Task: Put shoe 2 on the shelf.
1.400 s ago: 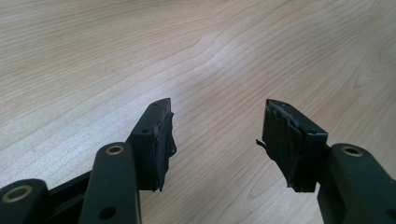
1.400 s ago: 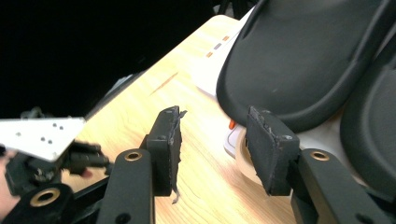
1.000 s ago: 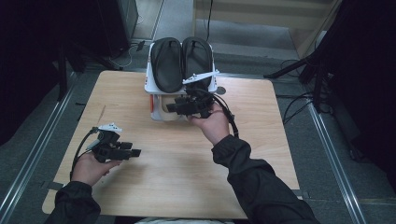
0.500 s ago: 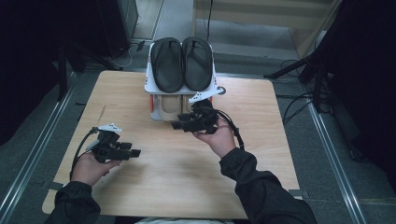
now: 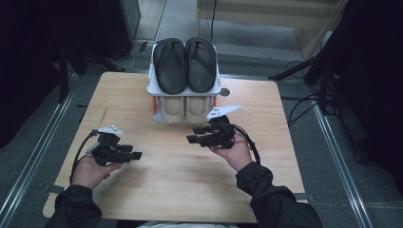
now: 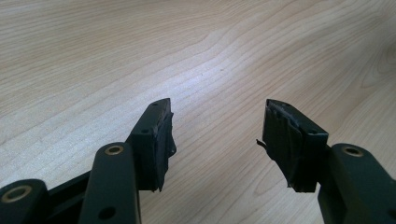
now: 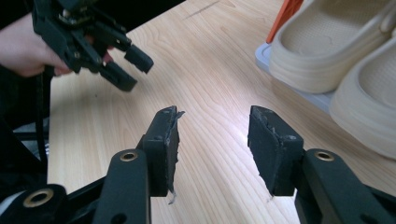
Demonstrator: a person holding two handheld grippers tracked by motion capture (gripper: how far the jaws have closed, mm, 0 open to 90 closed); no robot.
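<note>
- While hovering over the bare desk (image 5: 180,190) near its left edge, left gripper (image 5: 134,155) holding its fingers (image 6: 154,140) spread apart — nothing between them.
- Right gripper (image 5: 191,134) hanging just in front of the shoe rack (image 5: 154,102), pointing leftward across the desk, fingers (image 7: 163,144) standing wide with only wood grain between them.
- Beige slippers (image 5: 184,108) sitting side by side on the rack's lower shelf, just beside the right gripper — not touching it.
- Black flip-flops (image 5: 185,64) lying paired on the top shelf, soles down.
- Rack standing at the desk's far edge, middle.
</note>
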